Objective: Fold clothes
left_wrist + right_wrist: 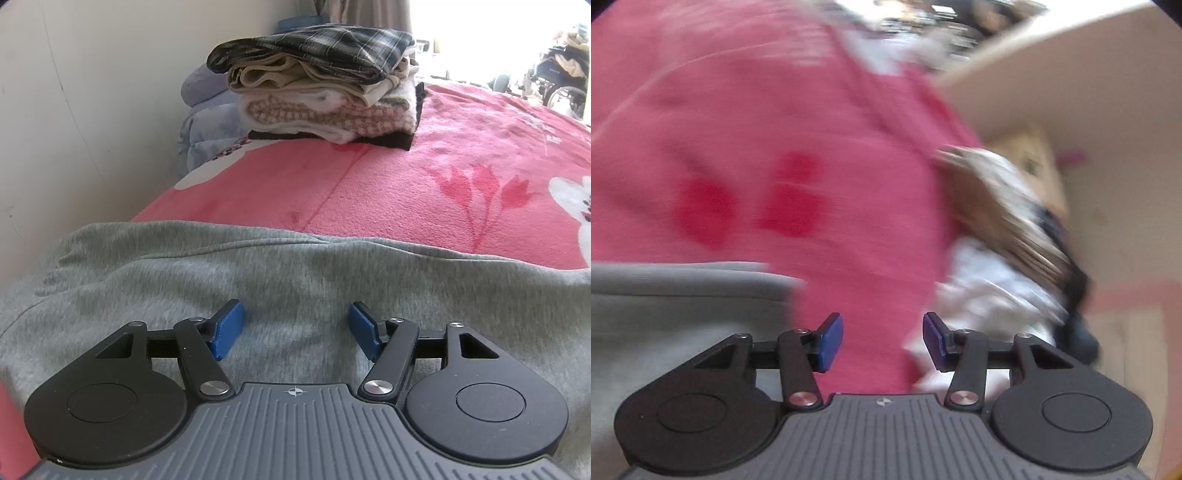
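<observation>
Pink blanket (406,177) bears folded stack (317,85), left view only; both tongs (295,328) (882,341) released.

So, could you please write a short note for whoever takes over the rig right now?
Left gripper: jaws open, nothing held, poised over the grey garment.
Right gripper: jaws open, nothing between them, over the pink blanket beside the garment's edge; that view is blurred.
Things: garment lies spread on the blanket; folded pile sits at the far end by the wall.
Done: several items are folded and stacked.
Left: fold the grey garment and likely add it to the pile.
</observation>
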The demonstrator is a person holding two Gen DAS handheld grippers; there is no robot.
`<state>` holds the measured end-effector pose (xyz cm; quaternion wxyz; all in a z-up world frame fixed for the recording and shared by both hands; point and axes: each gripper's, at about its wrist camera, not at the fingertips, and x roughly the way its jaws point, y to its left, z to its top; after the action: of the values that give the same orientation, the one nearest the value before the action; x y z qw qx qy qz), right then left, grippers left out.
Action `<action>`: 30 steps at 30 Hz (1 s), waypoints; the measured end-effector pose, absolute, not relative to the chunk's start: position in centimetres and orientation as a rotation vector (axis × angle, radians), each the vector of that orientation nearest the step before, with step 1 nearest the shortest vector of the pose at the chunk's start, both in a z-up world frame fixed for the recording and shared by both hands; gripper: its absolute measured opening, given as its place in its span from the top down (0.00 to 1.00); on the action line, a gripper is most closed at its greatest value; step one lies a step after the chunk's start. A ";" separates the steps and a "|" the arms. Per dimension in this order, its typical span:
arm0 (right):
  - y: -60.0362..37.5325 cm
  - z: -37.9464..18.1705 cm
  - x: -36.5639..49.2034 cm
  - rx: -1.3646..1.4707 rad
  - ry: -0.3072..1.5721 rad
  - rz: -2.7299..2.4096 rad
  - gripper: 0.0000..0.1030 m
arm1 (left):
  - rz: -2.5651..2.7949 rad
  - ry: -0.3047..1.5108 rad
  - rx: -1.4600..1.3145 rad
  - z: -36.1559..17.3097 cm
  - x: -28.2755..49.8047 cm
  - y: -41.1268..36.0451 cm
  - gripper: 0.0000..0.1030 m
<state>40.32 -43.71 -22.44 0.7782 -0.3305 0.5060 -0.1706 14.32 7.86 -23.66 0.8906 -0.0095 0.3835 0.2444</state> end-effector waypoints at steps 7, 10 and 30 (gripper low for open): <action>-47.5 -11.1 29.0 -0.246 0.766 -0.445 0.51 | 0.496 0.792 -0.010 -23.1 14.6 7.9 0.38; -46.8 -5.5 21.9 -0.075 0.590 -0.355 0.51 | 0.483 0.761 0.028 -22.1 14.5 7.6 0.38; -50.8 -16.0 12.1 0.835 0.911 -0.361 0.50 | 0.173 0.926 0.242 -20.0 10.9 3.2 0.38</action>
<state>12.14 -50.80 -16.00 0.7999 0.3893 0.4245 -0.1684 10.89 3.24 -20.02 0.8842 0.1164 0.4447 0.0830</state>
